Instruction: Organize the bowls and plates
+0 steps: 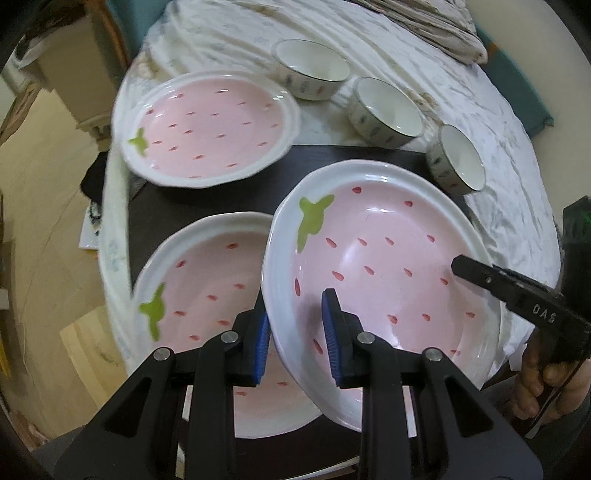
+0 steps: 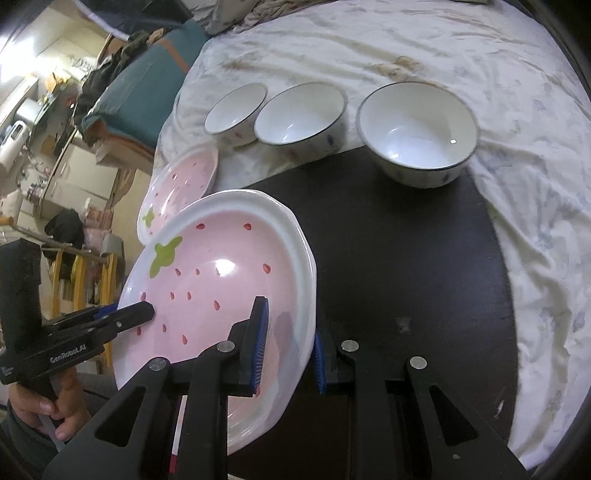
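Observation:
A pink strawberry plate [image 1: 388, 266] is held lifted and tilted above the dark table [image 1: 369, 155]. My left gripper [image 1: 295, 332] is shut on its near-left rim. My right gripper [image 2: 286, 343] is shut on its opposite rim; the plate also shows in the right wrist view [image 2: 221, 280]. A second strawberry plate [image 1: 207, 291] lies under the held one on the left. A third strawberry plate [image 1: 207, 125] lies farther back. Three white bowls [image 1: 314, 70] [image 1: 388, 110] [image 1: 458, 158] stand in a row on the cloth.
A crumpled white cloth [image 2: 461, 55] covers the table's far half and right side. The dark tabletop [image 2: 406, 258] is bare to the right of the held plate. Folded fabric [image 1: 424, 22] lies at the back. The floor [image 1: 44, 192] and furniture lie left of the table edge.

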A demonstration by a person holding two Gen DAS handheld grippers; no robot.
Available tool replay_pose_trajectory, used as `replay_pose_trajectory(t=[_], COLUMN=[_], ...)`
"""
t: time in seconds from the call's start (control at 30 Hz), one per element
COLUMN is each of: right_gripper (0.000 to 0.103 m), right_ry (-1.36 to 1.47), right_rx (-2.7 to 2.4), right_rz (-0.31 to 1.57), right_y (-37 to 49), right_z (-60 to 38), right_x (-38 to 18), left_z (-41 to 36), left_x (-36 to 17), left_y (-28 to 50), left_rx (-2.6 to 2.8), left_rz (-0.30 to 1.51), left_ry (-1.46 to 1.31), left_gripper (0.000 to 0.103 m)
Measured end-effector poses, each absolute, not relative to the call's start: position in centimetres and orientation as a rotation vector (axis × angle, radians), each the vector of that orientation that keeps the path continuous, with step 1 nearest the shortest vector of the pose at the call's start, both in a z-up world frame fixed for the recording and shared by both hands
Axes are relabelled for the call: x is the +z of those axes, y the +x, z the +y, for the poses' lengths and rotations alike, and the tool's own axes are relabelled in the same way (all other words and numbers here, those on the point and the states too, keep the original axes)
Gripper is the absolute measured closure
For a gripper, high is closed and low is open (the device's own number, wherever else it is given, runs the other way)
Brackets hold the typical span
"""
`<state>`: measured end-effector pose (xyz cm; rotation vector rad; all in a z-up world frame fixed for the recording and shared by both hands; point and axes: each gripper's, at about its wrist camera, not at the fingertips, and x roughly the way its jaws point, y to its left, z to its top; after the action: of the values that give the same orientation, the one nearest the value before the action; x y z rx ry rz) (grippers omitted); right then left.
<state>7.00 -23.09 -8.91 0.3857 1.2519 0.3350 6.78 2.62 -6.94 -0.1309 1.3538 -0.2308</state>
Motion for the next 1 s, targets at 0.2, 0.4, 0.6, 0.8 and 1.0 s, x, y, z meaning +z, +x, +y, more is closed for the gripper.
replay_pose_trajectory(t=[0.2,0.4,0.6,0.8,1.0], right_gripper=[0.079,0.079,0.079,0.079,0.080], right_ry=[0.317,0.252,0.192,0.167,0.153], right_rx=[0.382,0.436,0.470,0.468,0.470], right_rz=[1.287,1.334,1.370,1.401,1.407], right_y=[7.2,7.1,6.7,6.5,6.3], right_z=[-19.2,-15.5,-12.8,-12.1,-11.7], right_x=[-9.8,-11.1,-12.4,-13.3,-13.8], left_z=[6.4,8.9,9.7,9.9,10.1], left_x=[-7.9,-9.8,-11.1,-12.4,-12.4], left_y=[6.3,5.7,5.3,5.2,5.2], left_rx=[-0.171,-0.112,-0.078,-0.049,-0.035], left_rz=[1.364,1.403,1.424,1.461,1.460], left_ry=[-0.166,-0.154,-0.142,-0.119,-0.119], left_gripper=[0.081,0.081,0.080,0.080,0.080])
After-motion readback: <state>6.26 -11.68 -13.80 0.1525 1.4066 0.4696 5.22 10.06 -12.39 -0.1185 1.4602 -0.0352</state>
